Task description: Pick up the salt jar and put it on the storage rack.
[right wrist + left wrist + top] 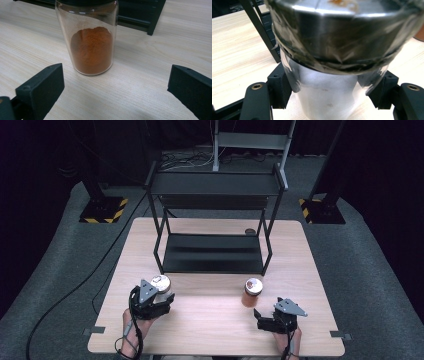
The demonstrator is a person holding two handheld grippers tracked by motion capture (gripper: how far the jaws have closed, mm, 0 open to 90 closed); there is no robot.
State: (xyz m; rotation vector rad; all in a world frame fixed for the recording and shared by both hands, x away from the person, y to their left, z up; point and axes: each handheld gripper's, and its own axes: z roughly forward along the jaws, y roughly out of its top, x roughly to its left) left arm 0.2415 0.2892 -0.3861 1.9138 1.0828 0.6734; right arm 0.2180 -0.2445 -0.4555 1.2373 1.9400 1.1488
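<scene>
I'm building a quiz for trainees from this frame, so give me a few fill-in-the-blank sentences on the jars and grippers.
1. The left gripper is shut on the clear glass jar with the ____ lid.
2. The glass jar of orange-brown powder stands ____ on the light wooden table.
3. The right gripper has its jaws ____, short of that jar.
4. Behind both jars stands a black metal ____.

Missing words: silver metal; upright; open; shelf rack
</scene>
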